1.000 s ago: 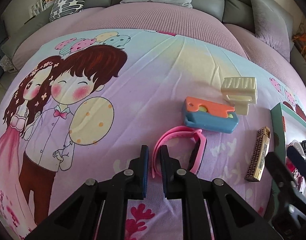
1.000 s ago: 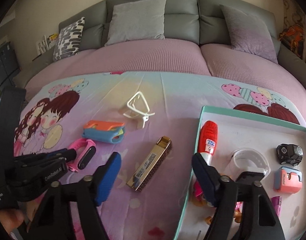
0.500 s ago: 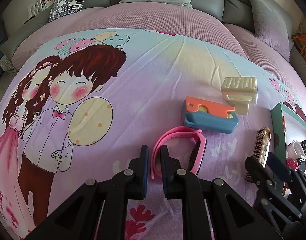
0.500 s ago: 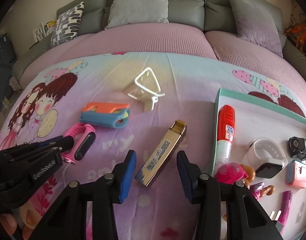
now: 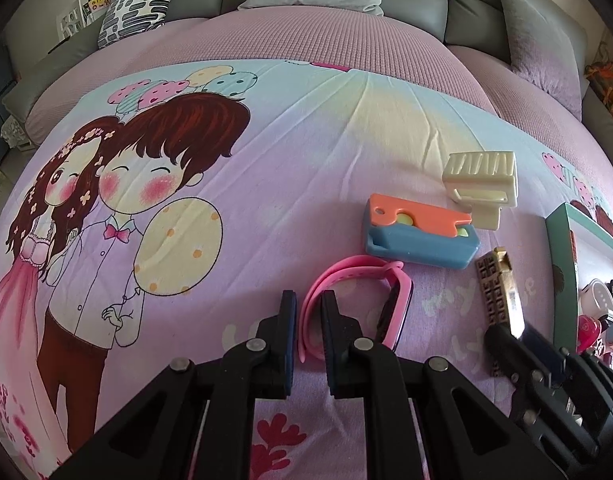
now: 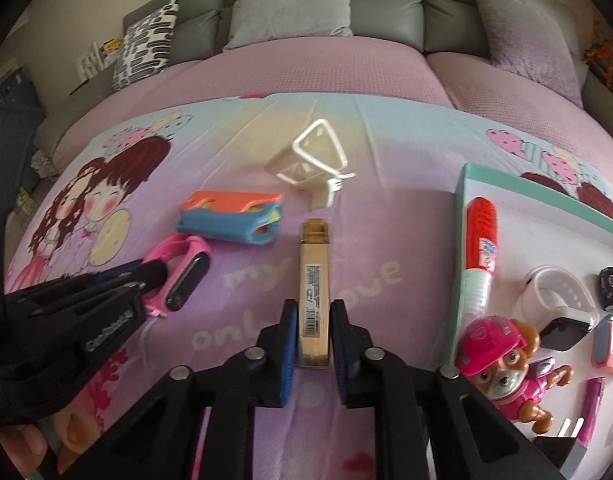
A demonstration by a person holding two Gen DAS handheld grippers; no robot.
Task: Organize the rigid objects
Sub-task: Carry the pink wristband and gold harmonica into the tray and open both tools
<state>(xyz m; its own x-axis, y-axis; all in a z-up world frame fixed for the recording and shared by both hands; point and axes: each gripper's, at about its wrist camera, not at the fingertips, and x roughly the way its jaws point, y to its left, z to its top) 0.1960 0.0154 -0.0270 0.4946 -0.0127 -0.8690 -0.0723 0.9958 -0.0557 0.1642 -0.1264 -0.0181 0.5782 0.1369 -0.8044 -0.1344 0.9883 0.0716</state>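
Two wrist fisheyes looking steeply down, close over a printed bedsheet (image 5: pixel 266 168)

Both are facing the grey sofa (image 6: pixel 386 4) at top, sharing the pink band (image 5: pixel 358 280), gold bar (image 6: pixel 313 280) and tray (image 6: pixel 464 184).

Grey sofa (image 6: pixel 386 0) across frame top; grey cushion (image 6: pixel 292 0) upper centre; patterned cushion (image 5: pixel 136 0) upper left; pink cover (image 5: pixel 306 32) below.

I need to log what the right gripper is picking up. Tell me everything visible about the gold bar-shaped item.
The gold bar is a slim, rectangular, rigid-looking block with a shiny metallic finish. One face carries a printed label with a barcode, another an embossed key pattern. A darker recessed cap forms its far end. It lies flat on the printed bedspread, pointing away from the camera, left of the tray. The right gripper has just closed, pads pressing on its near end.
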